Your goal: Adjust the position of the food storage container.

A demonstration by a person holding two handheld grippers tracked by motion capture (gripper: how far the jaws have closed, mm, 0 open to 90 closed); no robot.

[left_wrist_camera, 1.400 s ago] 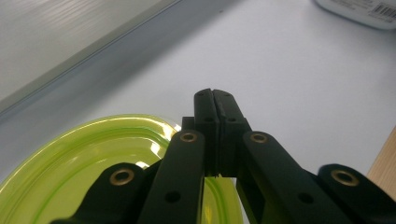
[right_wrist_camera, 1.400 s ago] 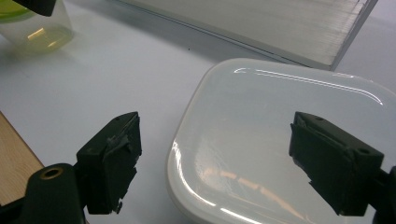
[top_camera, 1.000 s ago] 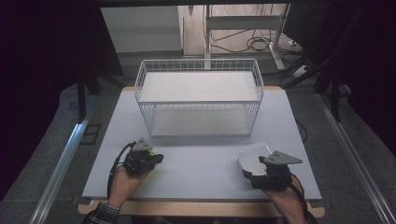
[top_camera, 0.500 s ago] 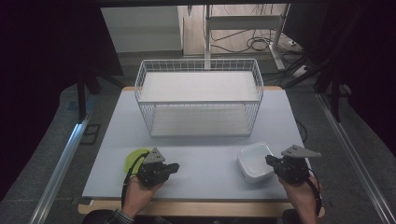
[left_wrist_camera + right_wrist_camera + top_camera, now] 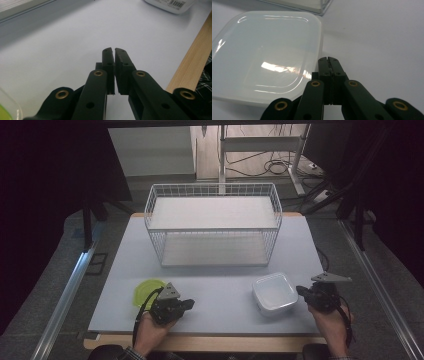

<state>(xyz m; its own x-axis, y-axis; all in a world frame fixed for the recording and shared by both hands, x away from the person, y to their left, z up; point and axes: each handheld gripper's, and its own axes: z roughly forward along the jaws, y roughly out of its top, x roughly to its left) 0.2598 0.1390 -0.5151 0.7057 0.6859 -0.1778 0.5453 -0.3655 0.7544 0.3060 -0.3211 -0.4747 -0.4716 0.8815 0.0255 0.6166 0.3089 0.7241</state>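
Note:
A white square container sits on the table at the front right. My right gripper lies just right of it, pointing at its side; the jaws are shut with nothing between them. In the right gripper view the shut tips stand beside the container's rim, not touching it. A yellow-green round lid lies flat at the front left. My left gripper rests just right of the lid, pointing right, shut and empty. In the left gripper view its tips hover over bare table.
A white wire basket stands at the back middle of the pale grey table top. A wooden strip marks the front edge. Dark floor, metal rails and cables surround the table.
The right gripper has drawn back to the right off the white container and shut. The left gripper has slid right and toward the front, leaving the green lid flat on the table.

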